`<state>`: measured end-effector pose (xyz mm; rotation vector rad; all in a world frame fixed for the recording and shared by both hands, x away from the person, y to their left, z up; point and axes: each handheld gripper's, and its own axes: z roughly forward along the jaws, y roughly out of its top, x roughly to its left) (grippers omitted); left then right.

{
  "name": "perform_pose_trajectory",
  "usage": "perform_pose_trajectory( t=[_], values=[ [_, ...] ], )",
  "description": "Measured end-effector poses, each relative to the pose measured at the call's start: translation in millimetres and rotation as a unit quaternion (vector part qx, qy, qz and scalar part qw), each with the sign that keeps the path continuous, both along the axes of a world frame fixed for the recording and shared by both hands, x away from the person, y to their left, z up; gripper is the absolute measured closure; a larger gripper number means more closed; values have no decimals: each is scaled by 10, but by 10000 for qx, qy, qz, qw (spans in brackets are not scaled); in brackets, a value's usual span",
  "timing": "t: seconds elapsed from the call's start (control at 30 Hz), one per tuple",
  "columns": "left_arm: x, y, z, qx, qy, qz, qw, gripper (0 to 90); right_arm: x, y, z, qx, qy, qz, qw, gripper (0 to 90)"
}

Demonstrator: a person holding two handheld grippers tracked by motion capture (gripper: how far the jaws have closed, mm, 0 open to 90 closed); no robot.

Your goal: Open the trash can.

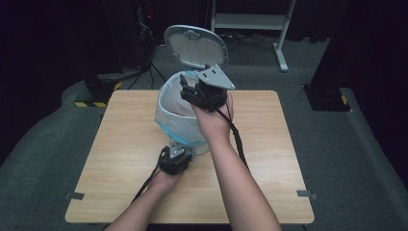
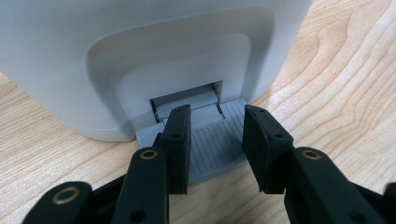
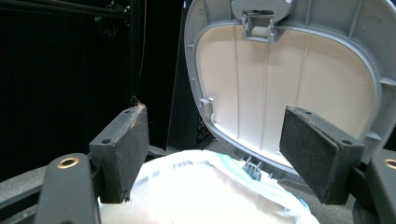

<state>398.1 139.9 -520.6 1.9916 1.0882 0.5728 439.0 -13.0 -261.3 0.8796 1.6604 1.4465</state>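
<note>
Plastic, light and hollow, the pedal bin (image 1: pixel 185 118) stood mid-worktop (image 1: pixel 269 159) with its lid (image 1: pixel 195 45) up and a thin, slippery liner bag (image 3: pixel 205 186) folded over the rim, so it would likely slide unless pinned at the foot pedal (image 2: pixel 212 144). The left hand-held gripper (image 2: pixel 215 142) sat on that pedal, jaws apart, while the right hand-held gripper (image 3: pixel 215 154) hovered open above the rim, holding nothing. No readable brand or label showed.

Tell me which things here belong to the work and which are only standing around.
In the work: pedal bin, its raised lid, the liner bag, the foot pedal under the open left gripper, the open right gripper above the bag.

Only around: white table frame, cables on the floor.
</note>
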Motion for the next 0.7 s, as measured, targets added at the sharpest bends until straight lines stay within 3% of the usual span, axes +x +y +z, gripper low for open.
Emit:
perform_pose_trajectory(
  t=[0.43,0.7],
  values=[
    [-1,-4,0,18,-2,-6,10000,616,-251,-156,-89,-22,-119,67,9999,255],
    [-3,-7,-1,22,-4,-1,10000,616,-321,-211,-183,-125,-83,31,9999,261]
  ],
)
